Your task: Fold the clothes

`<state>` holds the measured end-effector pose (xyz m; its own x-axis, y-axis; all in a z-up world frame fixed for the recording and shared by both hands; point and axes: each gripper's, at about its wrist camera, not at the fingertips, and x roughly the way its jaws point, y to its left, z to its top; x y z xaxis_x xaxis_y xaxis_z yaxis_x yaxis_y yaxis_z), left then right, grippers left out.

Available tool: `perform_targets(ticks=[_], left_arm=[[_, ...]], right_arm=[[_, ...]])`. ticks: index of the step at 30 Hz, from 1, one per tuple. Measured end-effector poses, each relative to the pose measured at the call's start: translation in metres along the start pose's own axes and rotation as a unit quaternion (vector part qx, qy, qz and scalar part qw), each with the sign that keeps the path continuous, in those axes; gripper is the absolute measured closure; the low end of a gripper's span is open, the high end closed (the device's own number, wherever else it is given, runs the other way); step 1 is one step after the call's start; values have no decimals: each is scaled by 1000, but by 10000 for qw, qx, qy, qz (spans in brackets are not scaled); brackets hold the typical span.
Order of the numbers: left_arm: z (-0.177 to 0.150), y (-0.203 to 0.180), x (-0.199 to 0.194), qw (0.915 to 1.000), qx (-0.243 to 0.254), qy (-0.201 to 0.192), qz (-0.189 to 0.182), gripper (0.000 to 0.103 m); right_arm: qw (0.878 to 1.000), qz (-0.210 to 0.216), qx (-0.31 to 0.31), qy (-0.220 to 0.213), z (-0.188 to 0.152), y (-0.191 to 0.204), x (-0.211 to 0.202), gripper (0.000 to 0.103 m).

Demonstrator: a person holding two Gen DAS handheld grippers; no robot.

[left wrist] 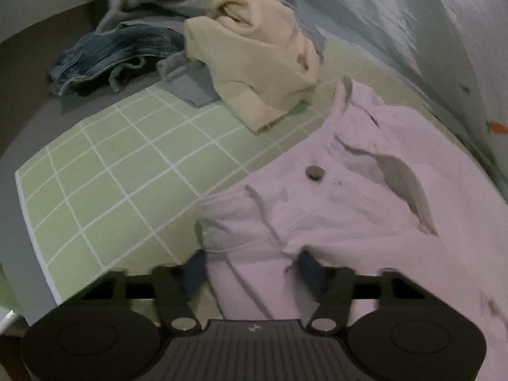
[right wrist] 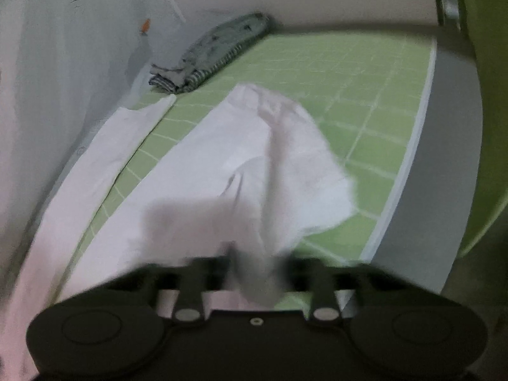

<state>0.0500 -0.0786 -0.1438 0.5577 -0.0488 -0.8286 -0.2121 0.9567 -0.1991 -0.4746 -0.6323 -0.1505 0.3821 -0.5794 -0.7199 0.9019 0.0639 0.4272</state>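
Note:
A pair of pale pink trousers (left wrist: 343, 203) lies on a green checked mat (left wrist: 104, 174), waistband and button toward the left wrist camera. My left gripper (left wrist: 250, 270) has its jaws spread over the waistband corner, with cloth between the fingers. In the right wrist view the trouser legs (right wrist: 203, 158) stretch away over the mat (right wrist: 365, 101). My right gripper (right wrist: 254, 263) is blurred by motion; a bunched fold of a trouser leg (right wrist: 254, 273) rises between its jaws, which sit close on the fold.
A beige garment (left wrist: 257, 63), blue jeans (left wrist: 114, 57) and a grey garment (left wrist: 152, 3) lie piled at the mat's far left end. A folded grey striped garment (right wrist: 209, 54) lies at the far end by the pale wall (right wrist: 63, 63). The mat's edge (right wrist: 416, 120) runs on the right.

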Motion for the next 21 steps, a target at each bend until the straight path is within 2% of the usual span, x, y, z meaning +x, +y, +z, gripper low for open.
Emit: perform_targets(ticks=[1,3,7,12,15,18,21], left_arm=[[0,0,-2,9999,-104,-55,-90,79],[2,-4,-11,9997,-175,-181,-73,87],[10,-18,-47,9983,-30,-561,126,90],[16,-28,-119,9921,377,-1159,285,91],[16,-28,-145,9892,402,-1329,465,91],[9,-26,-134,9909,231,-1202,556,91],[5,-31,-133,9919,47,-1162,509,92]], right_arm=[[9999,58,-47,-110,3,3,-5,89],[9990,271,42,-360,12,7,-17,90],[9899,905,650,-880,41,13,-49,92],[9795,1335,568,-1401,72,23,-98,93],[9729,1562,462,-1639,85,25,-122,93],[9757,1516,262,-1560,84,23,-109,93],[9732,1676,789,-1364,86,24,-84,93]])
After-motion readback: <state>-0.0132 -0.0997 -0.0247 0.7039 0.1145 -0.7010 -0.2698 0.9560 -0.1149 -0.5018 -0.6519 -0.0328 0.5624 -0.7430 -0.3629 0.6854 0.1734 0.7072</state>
